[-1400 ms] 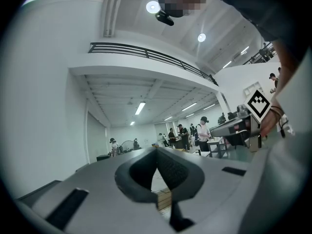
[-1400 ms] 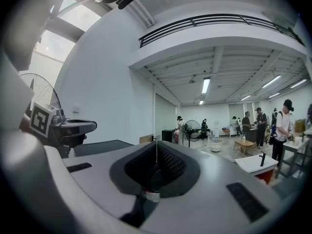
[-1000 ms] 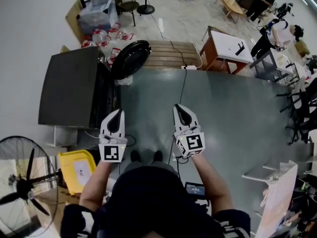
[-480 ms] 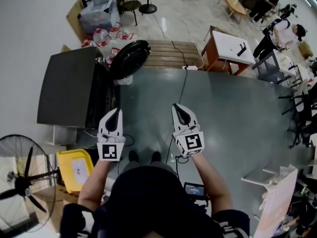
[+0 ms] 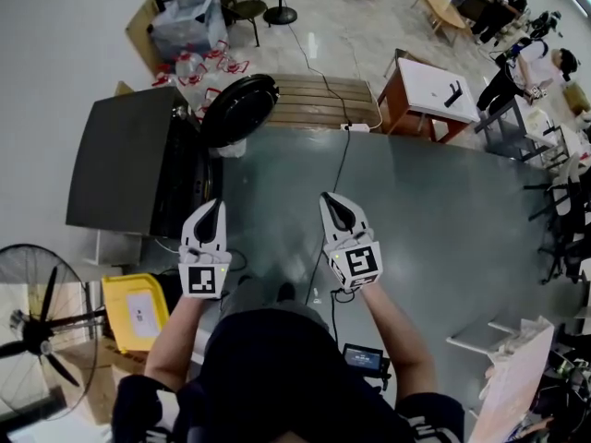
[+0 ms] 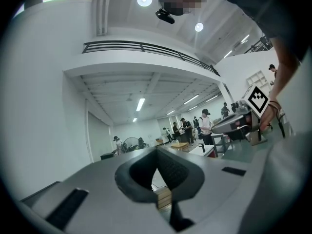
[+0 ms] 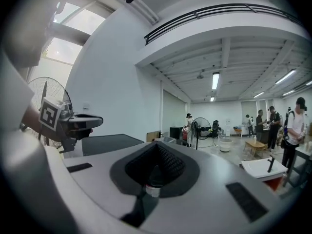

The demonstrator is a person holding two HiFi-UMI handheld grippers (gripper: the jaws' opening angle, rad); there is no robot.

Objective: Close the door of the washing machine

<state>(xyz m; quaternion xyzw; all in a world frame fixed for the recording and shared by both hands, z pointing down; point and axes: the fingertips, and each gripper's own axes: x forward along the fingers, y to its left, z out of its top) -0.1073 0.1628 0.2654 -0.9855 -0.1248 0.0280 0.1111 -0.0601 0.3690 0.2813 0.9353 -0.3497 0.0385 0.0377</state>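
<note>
The washing machine (image 5: 120,164) is a dark grey box at the left of the head view. Its round black door (image 5: 242,109) stands swung open at the far front corner. My left gripper (image 5: 211,218) is held level over the grey floor, close to the machine's front and well short of the door; its jaws are together with nothing in them. My right gripper (image 5: 335,209) hangs beside it, farther right, also shut and empty. In the right gripper view the machine's dark top (image 7: 109,143) lies at the left behind the left gripper (image 7: 73,123).
A floor fan (image 5: 37,326) and a yellow box (image 5: 134,312) stand near left. A wooden pallet (image 5: 319,101), a white-topped table (image 5: 429,89) and a floor cable (image 5: 342,169) lie ahead. People (image 5: 531,63) and chairs are at the far right.
Both grippers and the head view have advanced a little toward the machine; the fan and yellow box slid down and left in the view. The jaws stayed shut.
</note>
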